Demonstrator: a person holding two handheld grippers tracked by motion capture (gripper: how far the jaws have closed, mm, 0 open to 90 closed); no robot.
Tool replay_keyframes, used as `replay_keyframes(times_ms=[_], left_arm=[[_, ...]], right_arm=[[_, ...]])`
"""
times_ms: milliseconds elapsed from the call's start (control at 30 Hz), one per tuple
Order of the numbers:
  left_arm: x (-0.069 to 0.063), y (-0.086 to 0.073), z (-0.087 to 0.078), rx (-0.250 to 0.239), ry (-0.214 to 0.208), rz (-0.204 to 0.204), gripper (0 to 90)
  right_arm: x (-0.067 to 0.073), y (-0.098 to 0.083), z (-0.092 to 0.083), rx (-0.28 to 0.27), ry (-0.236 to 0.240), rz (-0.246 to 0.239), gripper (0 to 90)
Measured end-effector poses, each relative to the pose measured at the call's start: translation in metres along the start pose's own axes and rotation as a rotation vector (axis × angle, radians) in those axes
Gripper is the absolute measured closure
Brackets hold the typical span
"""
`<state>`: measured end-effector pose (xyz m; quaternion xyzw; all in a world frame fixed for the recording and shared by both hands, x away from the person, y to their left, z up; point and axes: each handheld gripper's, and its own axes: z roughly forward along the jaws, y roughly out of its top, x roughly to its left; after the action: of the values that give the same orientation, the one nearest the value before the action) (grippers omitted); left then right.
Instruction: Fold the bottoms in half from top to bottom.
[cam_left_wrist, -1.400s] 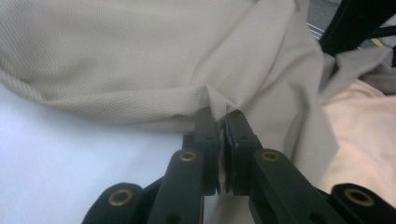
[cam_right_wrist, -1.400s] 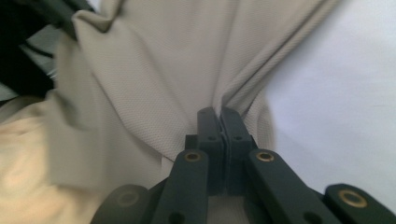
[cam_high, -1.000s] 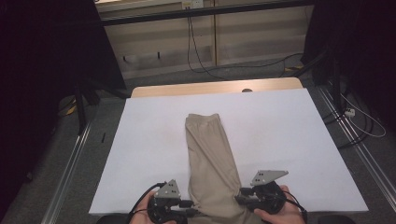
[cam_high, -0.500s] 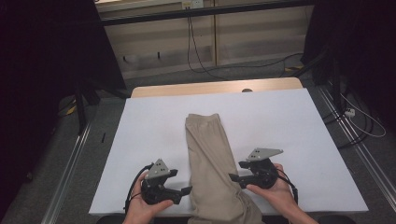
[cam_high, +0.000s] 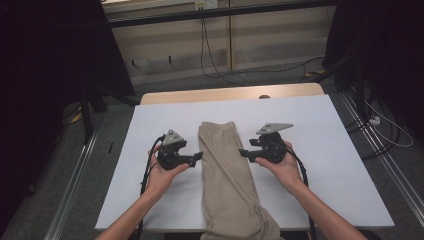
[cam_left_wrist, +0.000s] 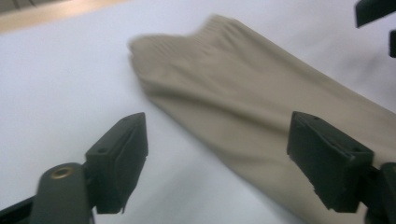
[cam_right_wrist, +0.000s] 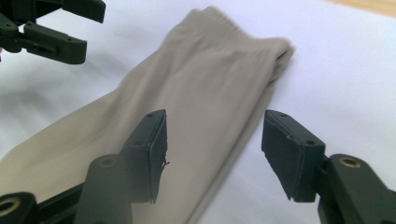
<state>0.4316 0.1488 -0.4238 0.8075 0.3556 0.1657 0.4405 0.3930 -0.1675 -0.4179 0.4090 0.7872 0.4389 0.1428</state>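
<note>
Both hands have advanced from the bench's near edge toward mid-bench. Left gripper (cam_high: 196, 156) and right gripper (cam_high: 244, 153) now flank the folded khaki trousers (cam_high: 227, 170), fingers released, grasping nothing. Trousers lie lengthwise along the bench (cam_high: 345, 150) centre, waistband end overhanging the near edge. Likely lining up a two-sided pinch.

a white sheet-covered table (cam_high: 345, 165) with a pale wooden far edge (cam_high: 230, 93) stands on grey floor (cam_high: 45, 200); black cables (cam_high: 210, 55) trail before a beige panelled wall (cam_high: 270, 40), dark curtains (cam_high: 45, 55) flanking.
</note>
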Motion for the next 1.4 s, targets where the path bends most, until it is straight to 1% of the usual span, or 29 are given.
replay_keyframes(times_ms=[67,100,167,200,267,300,333,367,433,467,500,533,567,633,667,733,800,833,867,900,967,1000,1033,1100,1133,1200,1233,1267,1400], left_arm=[[0.008,0.007,0.01,-0.001,-0.001,0.001,21.9],[0.011,0.01,0.016,0.01,-0.002,0.005,23.4],[0.016,0.016,0.029,0.041,0.023,0.009,25.9],[0.02,0.018,0.035,0.051,0.022,0.001,32.0],[0.027,0.021,0.046,0.07,0.036,-0.012,34.7],[0.03,0.022,0.051,0.085,0.054,-0.024,36.2],[0.034,0.021,0.056,0.087,0.051,-0.059,37.3],[0.038,0.022,0.063,0.091,0.043,-0.065,43.4],[0.04,0.022,0.066,0.096,0.047,-0.058,44.2],[0.043,0.023,0.069,0.096,0.065,-0.086,53.3],[0.043,0.023,0.069,0.096,0.065,-0.086,55.9],[0.045,0.022,0.071,0.078,0.044,-0.141,55.9],[0.048,0.023,0.073,0.083,0.027,-0.152,58.4],[0.05,0.023,0.078,0.115,0.023,-0.151,59.7],[0.051,0.023,0.08,0.119,0.014,-0.156,60.0],[0.05,0.023,0.083,0.113,0.034,-0.154,64.0],[0.05,0.022,0.087,0.108,0.026,-0.167,67.5],[0.052,0.022,0.088,0.109,0.033,-0.169,67.9],[0.054,0.022,0.09,0.111,0.017,-0.188,67.5],[0.054,0.022,0.09,0.111,0.017,-0.188,67.3],[0.056,0.022,0.091,0.113,0.013,-0.183,61.8],[0.058,0.023,0.091,0.117,0.012,-0.185,57.9],[0.061,0.023,0.091,0.114,0.007,-0.196,57.9],[0.065,0.023,0.09,0.106,0.002,-0.196,50.5],[0.067,0.024,0.089,0.098,0.002,-0.201,47.5],[0.069,0.024,0.089,0.086,-0.005,-0.241,41.8],[0.068,0.024,0.09,0.079,-0.002,-0.241,41.8],[0.065,0.024,0.095,0.089,0.002,-0.217,41.5],[0.066,0.024,0.099,0.087,-0.013,-0.221,42.6]], right_arm=[[-0.007,0.008,0.014,0.008,0.007,0.0,45.9],[-0.011,0.013,0.021,0.017,-0.014,-0.005,46.6],[-0.019,0.021,0.038,0.035,-0.016,-0.005,49.6],[-0.026,0.03,0.053,0.049,-0.041,-0.017,54.8],[-0.031,0.035,0.06,0.047,-0.051,-0.013,55.2],[-0.036,0.038,0.065,0.037,-0.059,-0.001,57.3],[-0.04,0.041,0.071,0.041,-0.058,0.015,59.3],[-0.046,0.045,0.081,0.041,-0.061,0.041,62.6],[-0.048,0.047,0.085,0.042,-0.067,0.042,65.2],[-0.054,0.05,0.094,0.037,-0.064,0.051,67.5],[-0.054,0.05,0.094,0.037,-0.064,0.051,67.5],[-0.055,0.052,0.096,0.037,-0.064,0.06,67.6],[-0.057,0.053,0.1,0.039,-0.065,0.06,68.7],[-0.061,0.055,0.106,0.064,-0.063,0.052,68.9],[-0.062,0.055,0.109,0.082,-0.078,0.037,68.8],[-0.066,0.053,0.114,0.098,-0.073,0.039,68.8],[-0.068,0.051,0.117,0.101,-0.082,0.047,66.7],[-0.069,0.05,0.119,0.094,-0.073,0.052,66.4],[-0.072,0.048,0.122,0.079,-0.064,0.07,62.1],[-0.072,0.048,0.122,0.079,-0.064,0.07,62.1],[-0.074,0.047,0.122,0.081,-0.067,0.063,60.7],[-0.073,0.048,0.123,0.087,-0.043,0.078,67.0],[-0.073,0.048,0.123,0.087,-0.043,0.078,67.0],[-0.073,0.048,0.123,0.097,-0.029,0.085,67.9],[-0.076,0.048,0.123,0.105,-0.005,0.113,68.1],[-0.081,0.045,0.122,0.108,0.033,0.156,70.0],[-0.081,0.045,0.122,0.108,0.033,0.156,70.0],[-0.081,0.046,0.121,0.119,0.043,0.162,75.3],[-0.079,0.047,0.12,0.125,0.037,0.158,80.3]])
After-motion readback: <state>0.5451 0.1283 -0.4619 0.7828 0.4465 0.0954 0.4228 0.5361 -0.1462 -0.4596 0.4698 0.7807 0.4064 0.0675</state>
